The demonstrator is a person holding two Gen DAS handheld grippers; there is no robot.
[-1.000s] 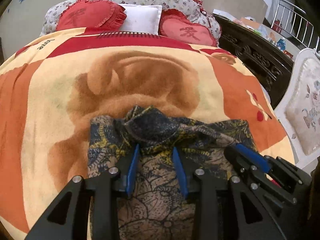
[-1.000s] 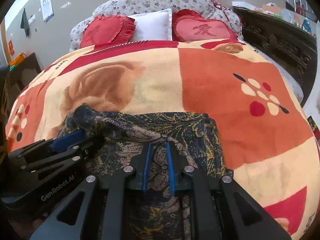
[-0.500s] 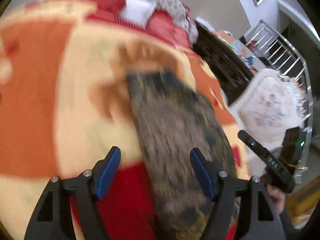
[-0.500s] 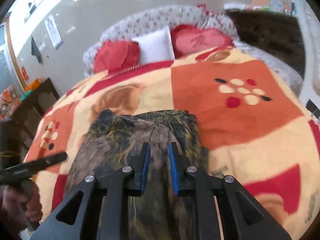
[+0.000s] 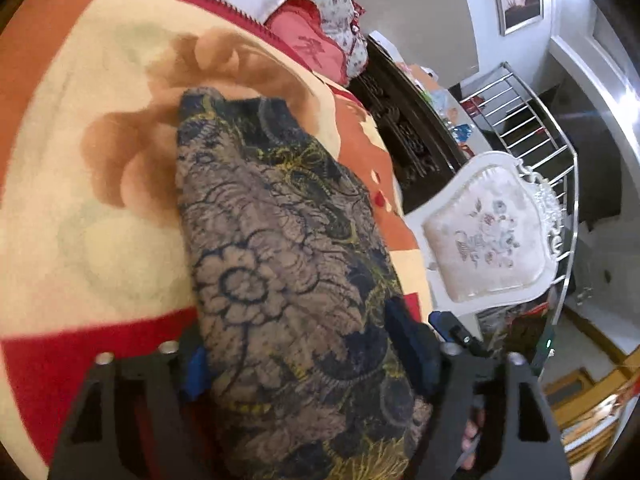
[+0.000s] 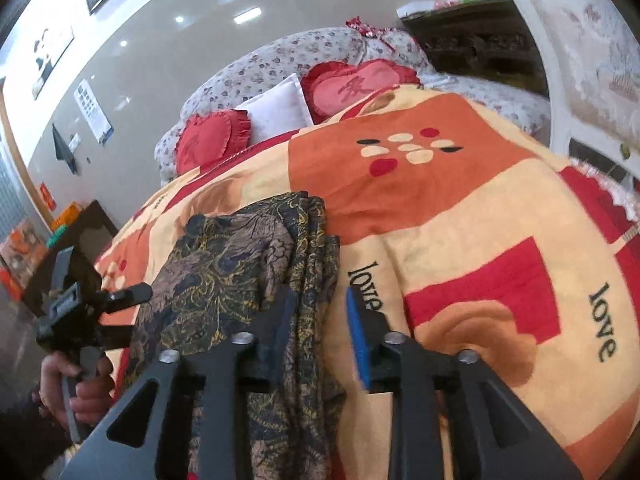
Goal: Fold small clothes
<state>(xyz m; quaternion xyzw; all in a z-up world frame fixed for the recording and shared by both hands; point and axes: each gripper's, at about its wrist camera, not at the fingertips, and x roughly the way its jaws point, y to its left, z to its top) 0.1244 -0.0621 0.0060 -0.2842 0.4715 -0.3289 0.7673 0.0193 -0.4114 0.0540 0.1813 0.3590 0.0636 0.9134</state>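
Garment: dark floral-print cloth (image 5: 280,248), folded into a long strip on the bed blanket (image 6: 460,208).
Left tongs (image 5: 308,360): jaws wide apart, just opened, straddling the strip's near end; grip not evident.
Right tongs (image 6: 320,320): jaws just opening, part-open; the strip's right edge lies between them, unclamped.
Beyond tongs: red heart cushions (image 6: 352,84), white pillow (image 6: 280,108).
Right of left tongs: white chair (image 5: 488,240).
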